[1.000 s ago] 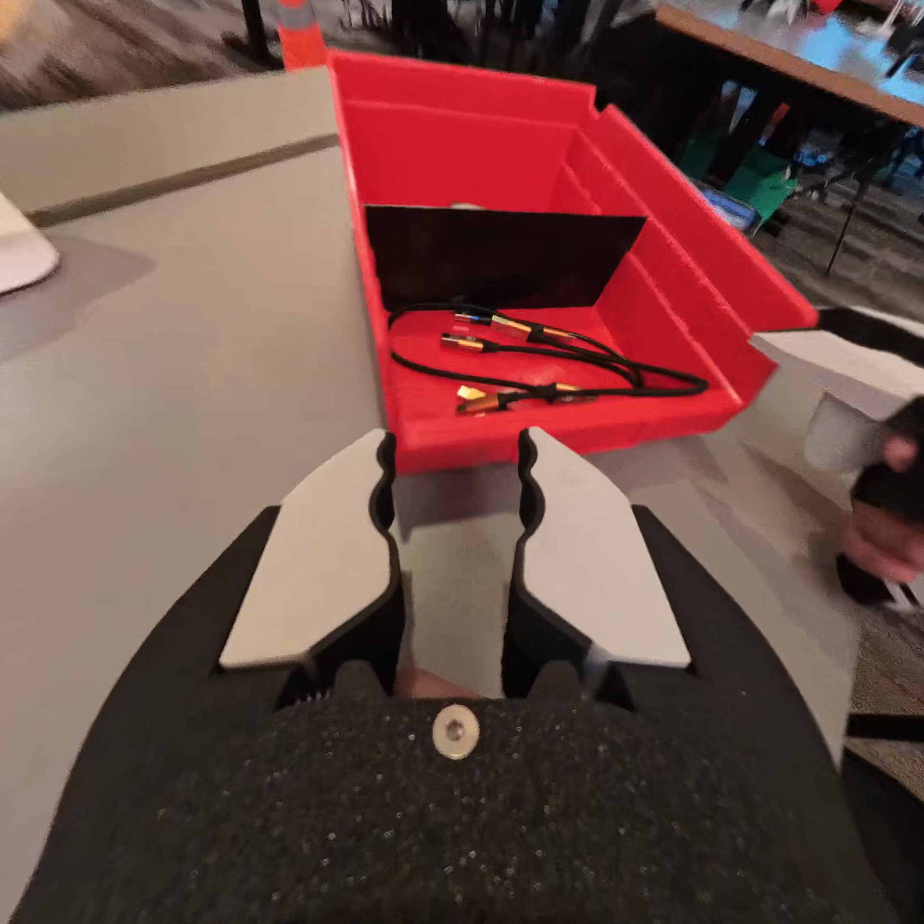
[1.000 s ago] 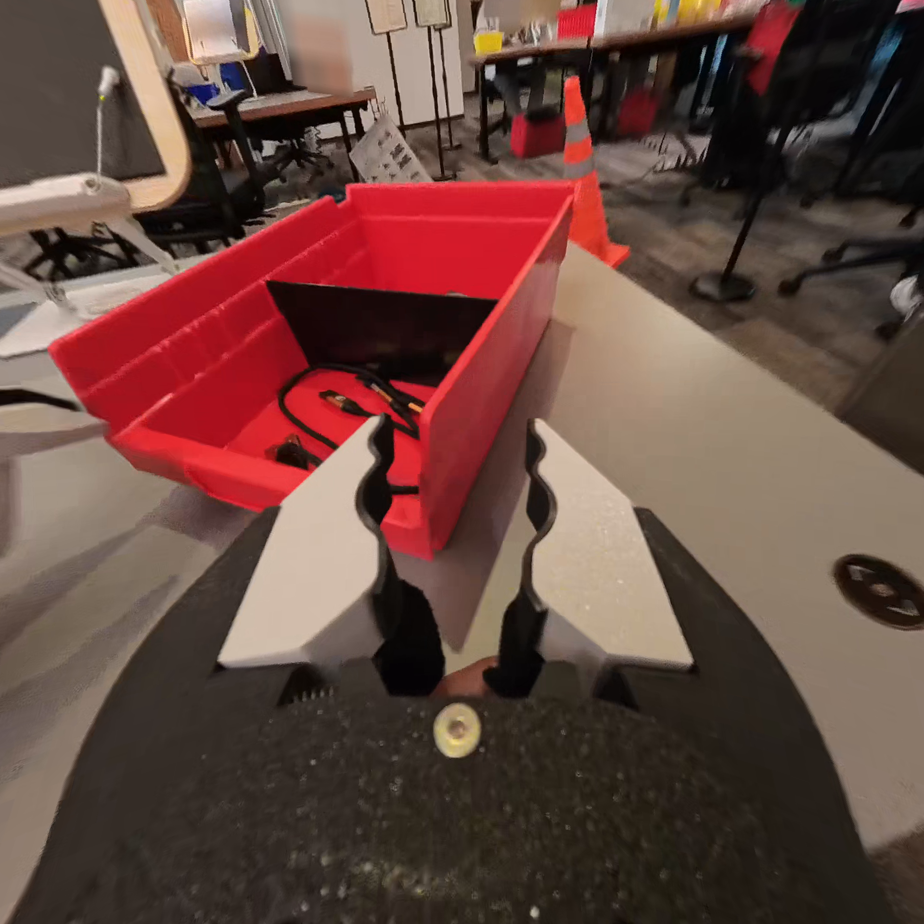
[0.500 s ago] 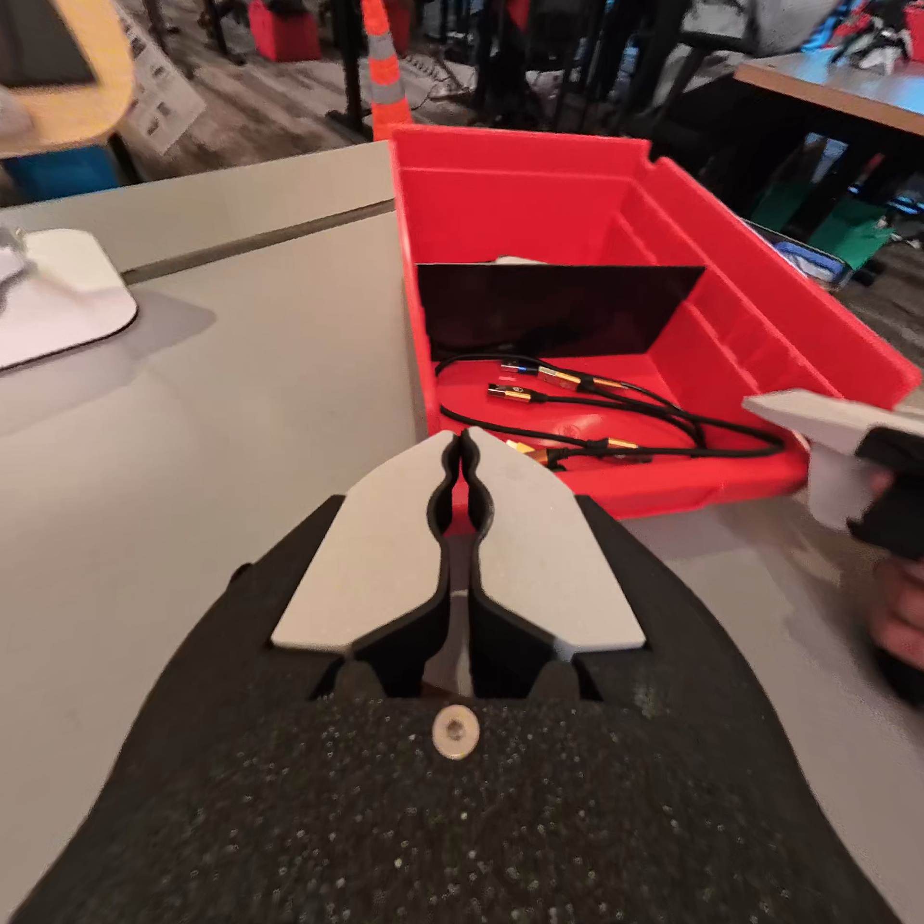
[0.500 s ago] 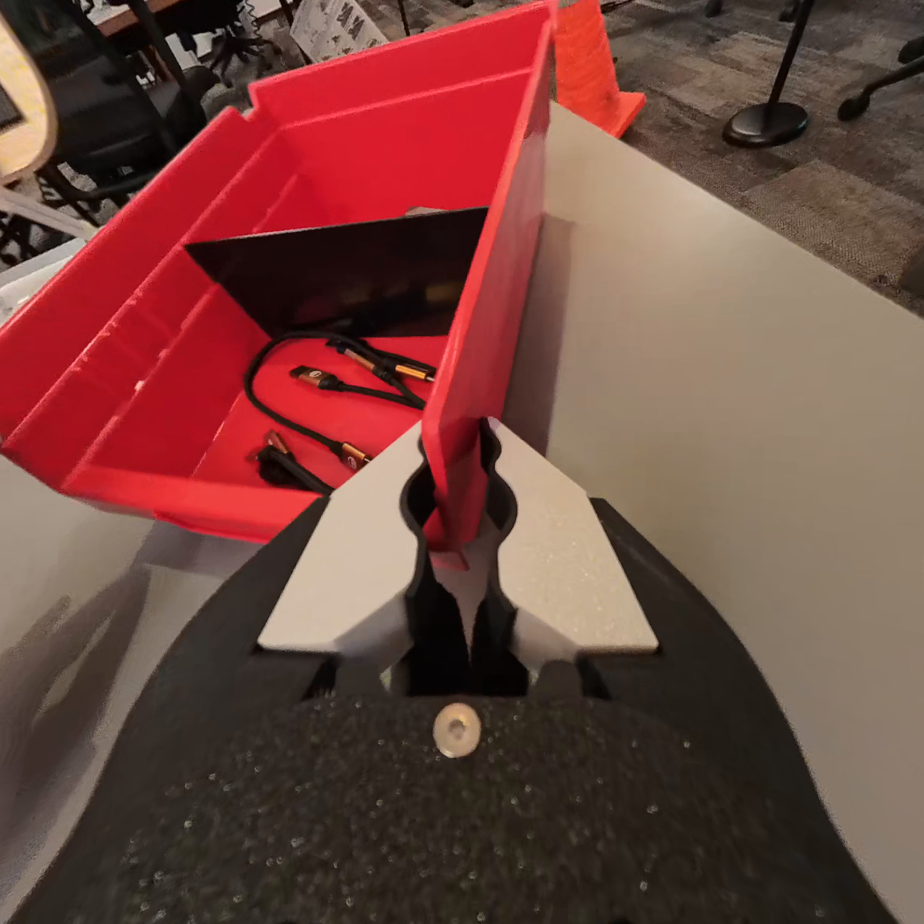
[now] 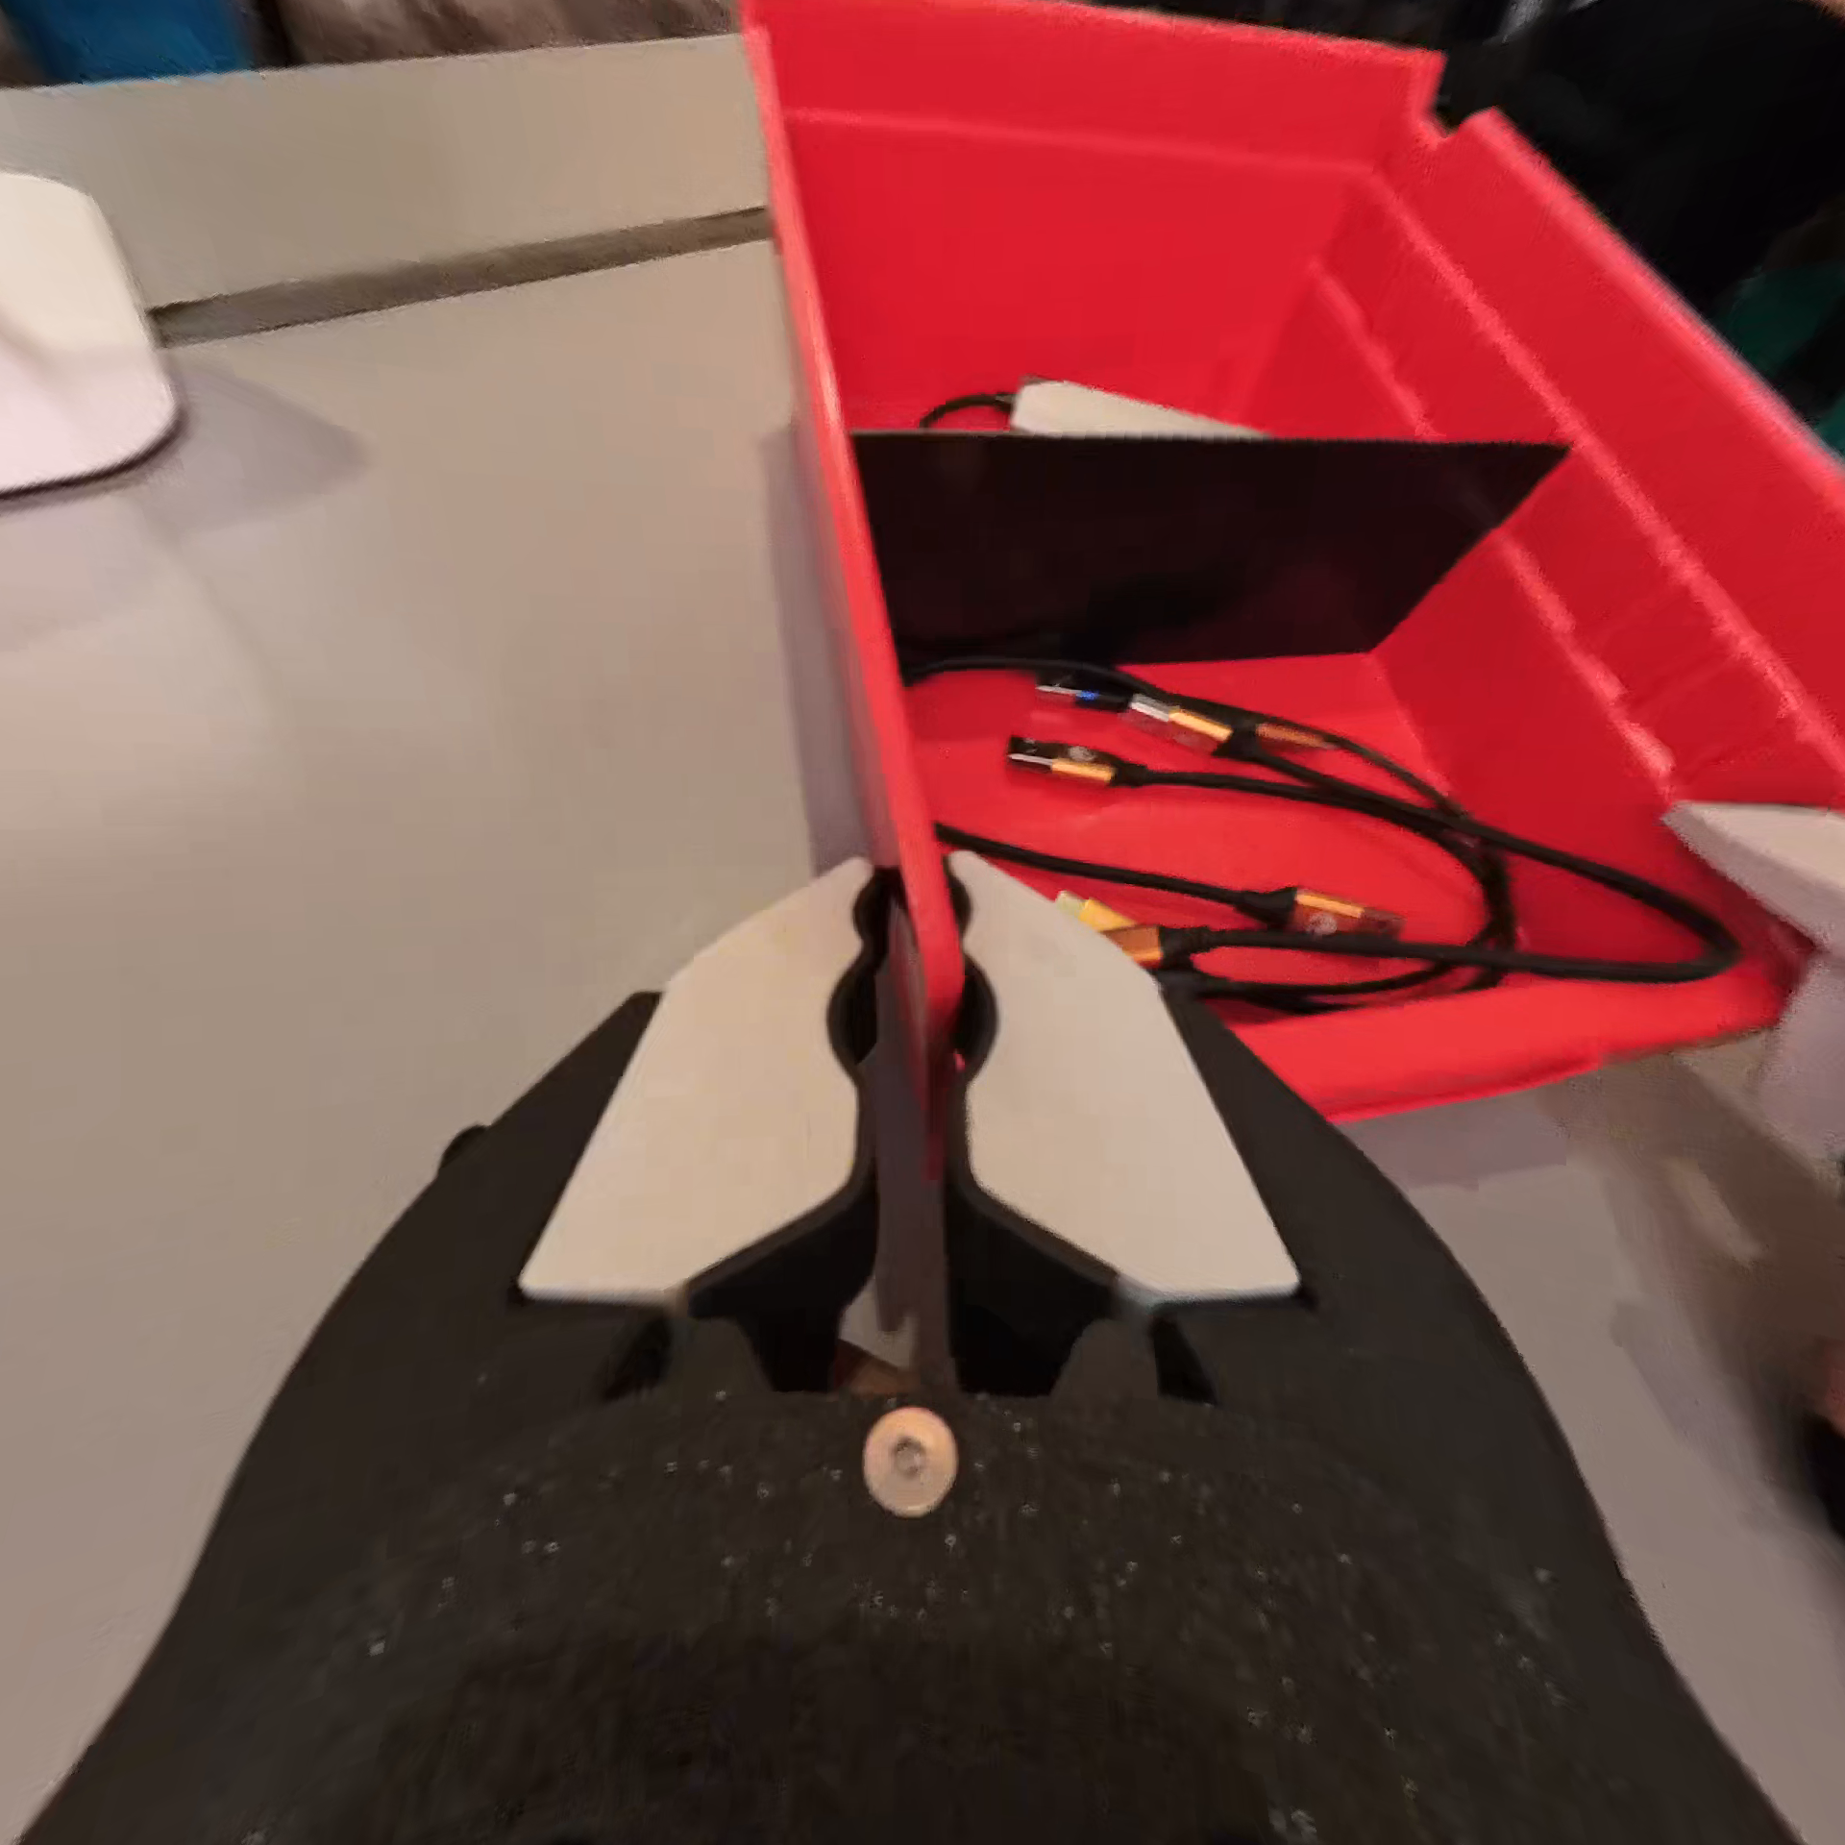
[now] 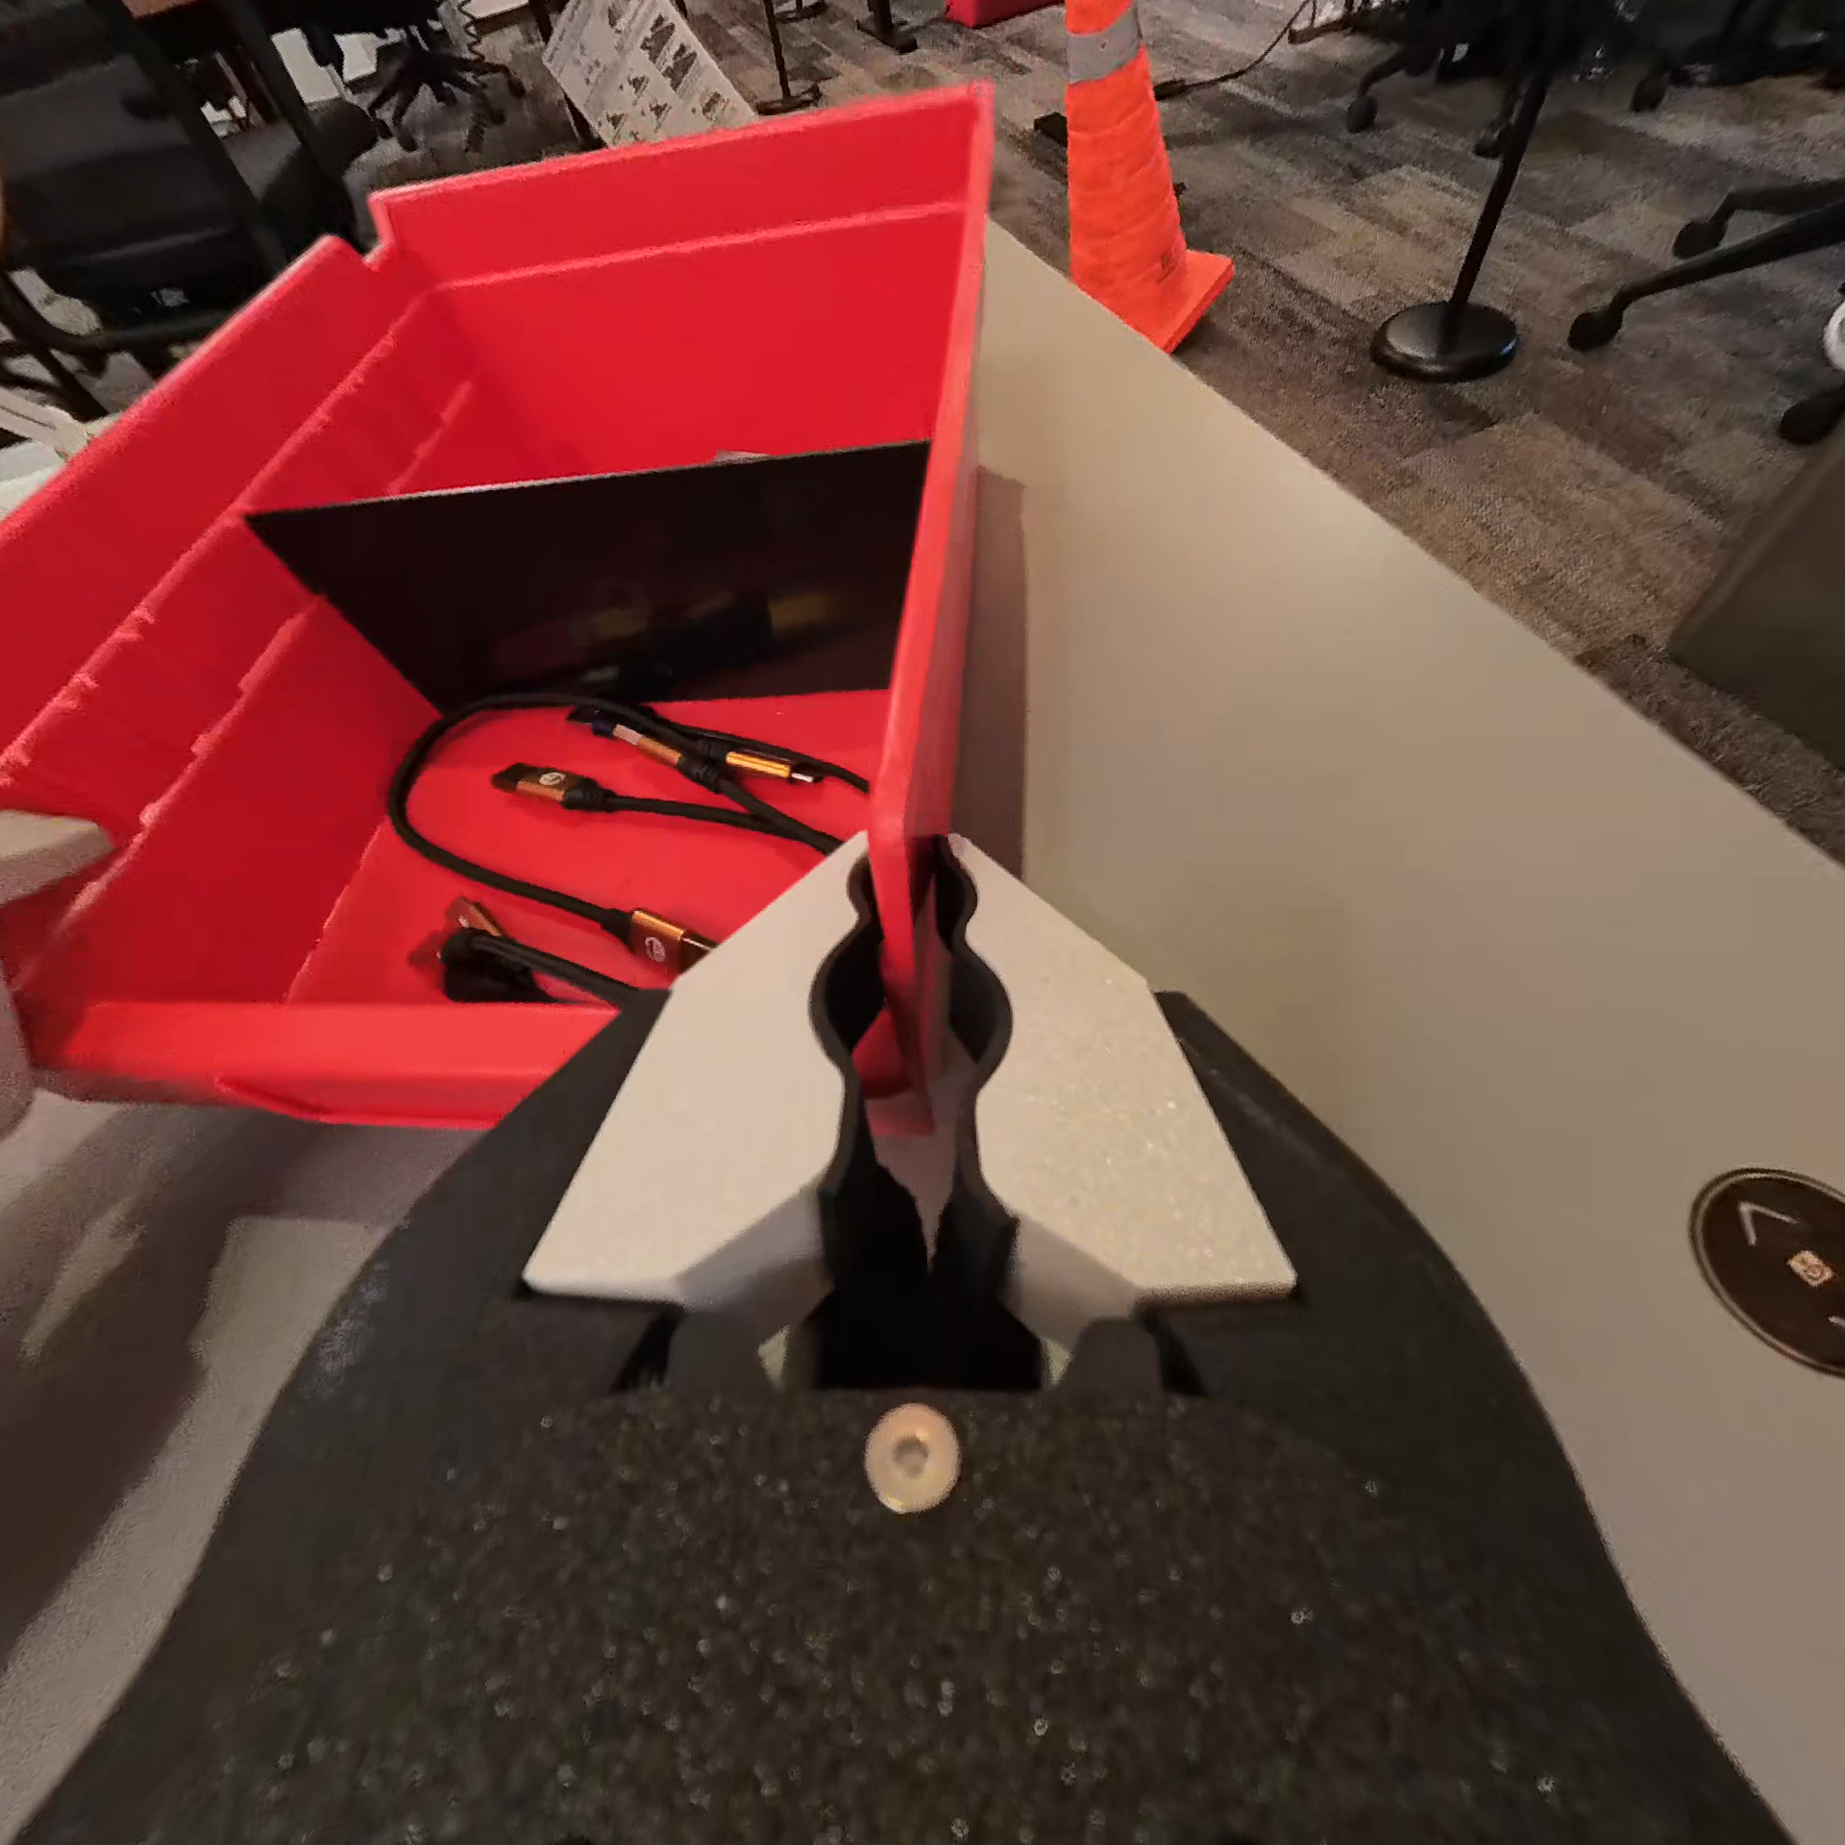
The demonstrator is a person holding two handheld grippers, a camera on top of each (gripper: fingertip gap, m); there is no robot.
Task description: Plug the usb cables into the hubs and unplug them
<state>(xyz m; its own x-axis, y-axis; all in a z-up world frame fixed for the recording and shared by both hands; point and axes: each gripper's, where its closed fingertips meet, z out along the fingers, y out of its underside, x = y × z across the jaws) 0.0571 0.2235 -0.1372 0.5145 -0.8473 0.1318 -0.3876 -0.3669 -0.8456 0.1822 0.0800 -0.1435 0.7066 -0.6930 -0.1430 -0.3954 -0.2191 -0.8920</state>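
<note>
In the left wrist view, your left hand-held gripper (image 5: 911,879) is closed down to the thickness of the plastic, clamped on the near end of the left side wall of the open red plastic storage bin (image 5: 1088,250), 1 finger outside the wall and 1 inside. That grip suits a thin upright wall: the rim is the only part narrow enough to pinch. Inside, a black flat divider panel (image 5: 1178,539) stands across the bin, and the black braided cables with orange-gold plugs (image 5: 1298,849) lie loose on the floor of the near compartment, just beside your inner finger. The grey table (image 5: 419,679) is bare to the left as far as a white rounded object (image 5: 70,339) near its far edge. In the right wrist view, your right hand-held gripper (image 6: 907,849) is likewise shut on the bin's right side wall at its near corner, so you hold the bin at 2 opposite walls. The bin's front lip looks slightly raised off the table, though I cannot tell for certain. Table room lies open to the right up to the edge; a round black inset (image 6: 1787,1268) sits near you, and an orange traffic cone (image 6: 1118,180) stands on the floor beyond.
</note>
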